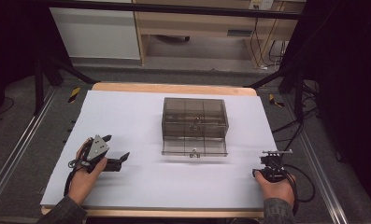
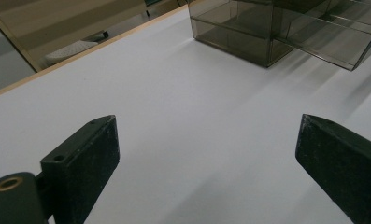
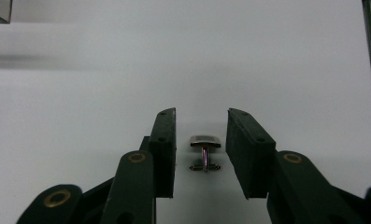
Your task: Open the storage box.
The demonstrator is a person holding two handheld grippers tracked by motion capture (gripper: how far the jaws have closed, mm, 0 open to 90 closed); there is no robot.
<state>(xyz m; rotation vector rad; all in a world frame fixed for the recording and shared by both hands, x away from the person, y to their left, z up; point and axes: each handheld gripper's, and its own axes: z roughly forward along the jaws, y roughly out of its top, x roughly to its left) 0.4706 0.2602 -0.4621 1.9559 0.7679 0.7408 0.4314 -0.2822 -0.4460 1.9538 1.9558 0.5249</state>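
Between the matte black jaws of our right gripper (image 3: 201, 140) stands a small metal cufflink (image 3: 205, 148), shiny, with a rectangular head on a thin post. The jaws are apart; small gaps remain on both sides of it. It sits on the smooth white table cover (image 1: 141, 186), near its right front edge. Our left gripper (image 2: 206, 158) is wide apart, holding nothing, with open room before the smoky transparent plastic box (image 1: 195, 125).

Open tabletop (image 1: 141, 186) around central box (image 1: 195, 122)
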